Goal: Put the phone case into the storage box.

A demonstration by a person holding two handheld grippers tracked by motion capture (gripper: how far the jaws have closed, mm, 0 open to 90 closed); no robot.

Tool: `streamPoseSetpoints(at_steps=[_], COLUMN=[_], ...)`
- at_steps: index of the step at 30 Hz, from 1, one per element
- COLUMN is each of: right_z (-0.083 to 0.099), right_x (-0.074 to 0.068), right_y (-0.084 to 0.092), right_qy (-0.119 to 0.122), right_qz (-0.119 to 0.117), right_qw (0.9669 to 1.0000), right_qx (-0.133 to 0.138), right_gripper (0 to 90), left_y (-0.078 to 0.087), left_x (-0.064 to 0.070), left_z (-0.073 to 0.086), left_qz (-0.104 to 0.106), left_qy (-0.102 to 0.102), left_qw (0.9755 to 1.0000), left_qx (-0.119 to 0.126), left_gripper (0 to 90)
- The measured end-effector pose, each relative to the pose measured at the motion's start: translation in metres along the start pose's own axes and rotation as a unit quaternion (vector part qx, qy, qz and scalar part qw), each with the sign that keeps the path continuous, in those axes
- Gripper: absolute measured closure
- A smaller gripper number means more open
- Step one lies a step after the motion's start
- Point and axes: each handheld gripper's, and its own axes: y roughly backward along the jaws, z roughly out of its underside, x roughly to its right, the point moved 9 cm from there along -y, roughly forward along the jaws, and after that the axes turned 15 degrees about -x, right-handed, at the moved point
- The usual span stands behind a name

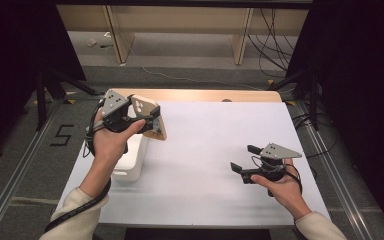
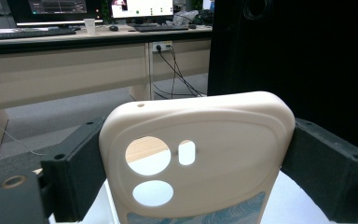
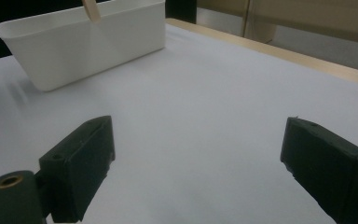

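On the left, the left gripper point(image 1: 152, 120) is up in the air over a white tub point(image 1: 131, 162). Its jaws squeeze a tan phone case point(image 2: 200, 154) by its two sides. A white sheet point(image 1: 205, 165) covers the wooden table point(image 1: 200, 95). On the right, the right gripper point(image 1: 244, 157) sits low over the sheet, jaws wide apart, holding nothing. Behind the table are grey floor point(image 1: 190, 75), desk legs point(image 1: 120, 35) and cables point(image 1: 272, 40).

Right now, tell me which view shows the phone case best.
The left gripper view: the phone case is close up between the jaws, camera holes clear. The high view shows it small and tilted in the left gripper. The right gripper view catches just a sliver above the white bin.
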Motion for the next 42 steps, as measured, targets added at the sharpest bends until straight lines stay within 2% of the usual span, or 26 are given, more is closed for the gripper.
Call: streamPoseSetpoints(at_steps=[42], right_z=[-0.001], right_x=[0.000], right_y=[0.000], right_qy=[0.001], right_qz=[-0.001], right_qw=[1.0000], right_qx=[0.004], right_gripper=[11.3], left_y=[0.011], left_x=[-0.019], left_z=[-0.006], left_qz=[-0.021], left_qy=[0.006], left_qw=[0.9997], left_qx=[0.009], left_gripper=[11.0])
